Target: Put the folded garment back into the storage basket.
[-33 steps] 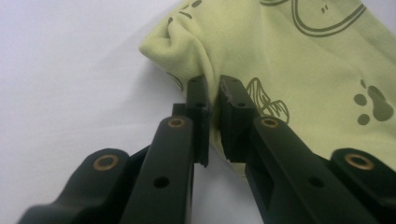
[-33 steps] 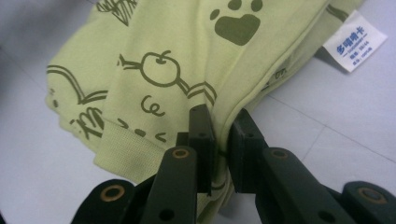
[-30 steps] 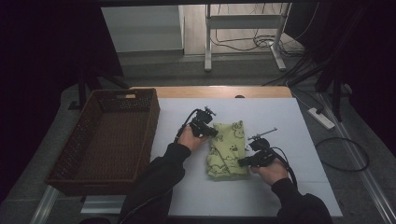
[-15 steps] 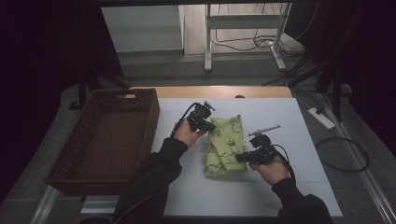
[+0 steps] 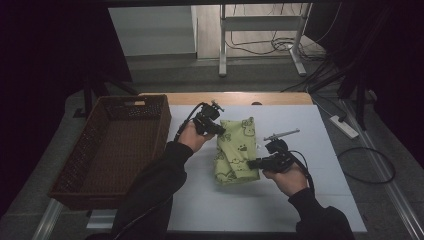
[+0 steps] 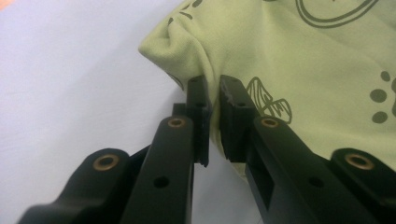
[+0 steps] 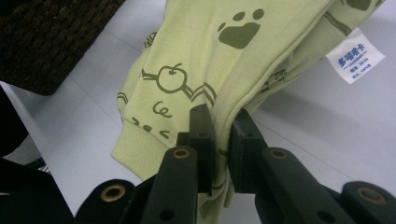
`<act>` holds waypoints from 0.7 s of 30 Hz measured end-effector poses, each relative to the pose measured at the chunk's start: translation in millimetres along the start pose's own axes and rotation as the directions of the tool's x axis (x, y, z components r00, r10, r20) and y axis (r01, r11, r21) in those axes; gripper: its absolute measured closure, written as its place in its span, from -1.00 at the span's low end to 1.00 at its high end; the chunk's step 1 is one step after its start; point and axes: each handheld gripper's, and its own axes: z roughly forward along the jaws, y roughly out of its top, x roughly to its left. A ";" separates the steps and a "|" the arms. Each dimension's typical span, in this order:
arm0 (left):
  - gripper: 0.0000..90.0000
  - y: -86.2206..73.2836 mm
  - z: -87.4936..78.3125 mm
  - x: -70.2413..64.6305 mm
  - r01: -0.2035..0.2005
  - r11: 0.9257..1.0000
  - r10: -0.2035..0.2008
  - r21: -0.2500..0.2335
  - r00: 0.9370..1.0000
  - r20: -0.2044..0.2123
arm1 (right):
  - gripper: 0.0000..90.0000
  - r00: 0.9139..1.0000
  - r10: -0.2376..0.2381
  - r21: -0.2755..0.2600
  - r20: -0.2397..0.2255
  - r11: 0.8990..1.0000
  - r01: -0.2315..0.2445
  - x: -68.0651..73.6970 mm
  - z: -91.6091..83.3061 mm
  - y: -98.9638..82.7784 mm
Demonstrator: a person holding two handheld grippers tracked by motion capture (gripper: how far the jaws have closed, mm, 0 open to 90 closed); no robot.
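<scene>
You are holding a green printed garment (image 5: pixel 236 151) just right of the wicker basket (image 5: pixel 115 145), folded double. Your left gripper (image 5: pixel 216 129) is pinching its far edge and your right gripper (image 5: pixel 254 162) its near edge, keeping the fold together. The right gripper view is showing a white care label (image 7: pixel 355 55).

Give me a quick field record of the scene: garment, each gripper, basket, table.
garment: light green printed cloth, folded, pinched at two edges, partly lifted off the table; white label hangs out
left gripper: shut on the cloth's far edge, fabric between the fingers
right gripper: shut on the near edge, several layers between the fingers
basket: brown wicker basket to the left of the cloth, nothing seen inside
table: white surface, wooden strip along the far edge
</scene>
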 end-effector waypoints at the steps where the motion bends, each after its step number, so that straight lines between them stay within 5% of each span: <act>1: 0.83 0.0 -1.7 0.3 -0.003 1.000 0.003 0.000 1.000 -0.004 | 0.80 1.000 -0.004 -0.002 -0.004 1.000 0.004 1.9 0.3 2.2; 21: 0.83 -16.2 -44.1 14.4 -0.012 1.000 0.011 -0.011 0.998 -0.070 | 0.80 0.996 -0.049 -0.029 -0.068 0.998 0.047 27.9 7.9 25.0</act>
